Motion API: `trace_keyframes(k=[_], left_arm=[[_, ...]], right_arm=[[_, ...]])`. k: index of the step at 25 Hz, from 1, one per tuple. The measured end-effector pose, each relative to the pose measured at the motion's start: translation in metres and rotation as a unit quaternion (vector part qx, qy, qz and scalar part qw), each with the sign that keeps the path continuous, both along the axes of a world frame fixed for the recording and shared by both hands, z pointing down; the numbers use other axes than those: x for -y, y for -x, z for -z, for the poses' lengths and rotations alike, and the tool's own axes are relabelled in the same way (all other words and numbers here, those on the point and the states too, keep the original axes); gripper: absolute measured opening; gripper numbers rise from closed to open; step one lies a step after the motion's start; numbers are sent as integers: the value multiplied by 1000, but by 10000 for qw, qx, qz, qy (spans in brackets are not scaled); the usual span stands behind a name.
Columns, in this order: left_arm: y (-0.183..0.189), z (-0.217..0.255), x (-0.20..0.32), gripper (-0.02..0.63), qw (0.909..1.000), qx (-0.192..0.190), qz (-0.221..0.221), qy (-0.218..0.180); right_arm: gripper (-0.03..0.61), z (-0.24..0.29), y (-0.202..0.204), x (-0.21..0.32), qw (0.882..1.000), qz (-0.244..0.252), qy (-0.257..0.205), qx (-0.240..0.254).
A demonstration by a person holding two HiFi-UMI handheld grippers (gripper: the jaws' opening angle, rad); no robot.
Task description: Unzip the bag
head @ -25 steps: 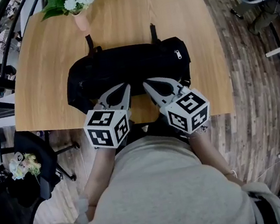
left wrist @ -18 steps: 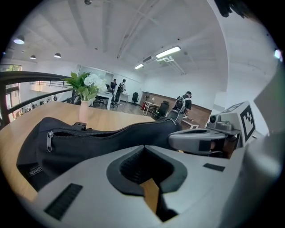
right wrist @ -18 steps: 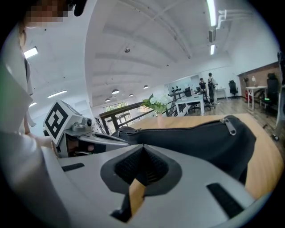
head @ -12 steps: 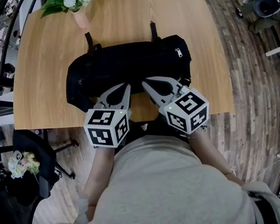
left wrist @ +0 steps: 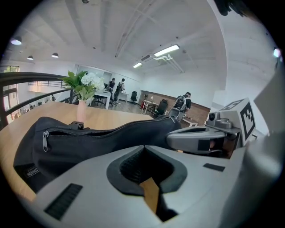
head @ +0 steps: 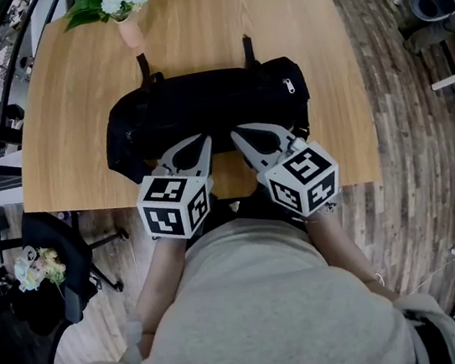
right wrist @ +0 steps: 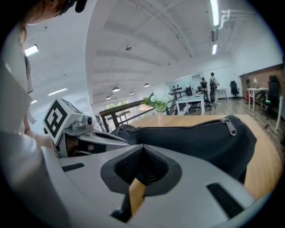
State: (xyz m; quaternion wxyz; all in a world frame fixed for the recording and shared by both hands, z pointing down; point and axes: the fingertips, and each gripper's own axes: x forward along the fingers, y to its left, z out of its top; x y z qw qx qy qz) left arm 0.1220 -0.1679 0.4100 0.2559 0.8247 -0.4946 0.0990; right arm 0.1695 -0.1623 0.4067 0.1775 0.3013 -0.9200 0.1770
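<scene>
A black zipped bag [head: 208,108] lies across the wooden table [head: 58,126], its zip running along the top. One zip pull [head: 289,86] hangs at the right end and also shows in the right gripper view [right wrist: 231,126]. Another pull [left wrist: 45,139] shows at the bag's left end in the left gripper view. My left gripper [head: 206,140] and right gripper [head: 235,133] sit side by side at the bag's near side, above the table's front edge. Both are shut with nothing between the jaws. Whether the tips touch the bag cannot be told.
A vase of white flowers [head: 118,2] stands at the table's far left. Two black straps [head: 143,66] stick out behind the bag. An office chair [head: 46,246] stands on the floor to the left of the table.
</scene>
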Motion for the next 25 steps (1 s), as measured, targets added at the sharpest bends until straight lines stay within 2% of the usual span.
trace_keyframes(k=[5,10,25], left_arm=[[0,-3,-1,18,10000,87,-17,35],[1,-6,-3,18,9994,338,-39,32],[-4,-10,-8,18,9993,333,-135,128]], right_arm=[[6,-1,2,-1,10000,40,1,-30],[6,-4,1,-1,9999,58,31,-83],[6,-14,-2,0,9996,-127,190,-142]])
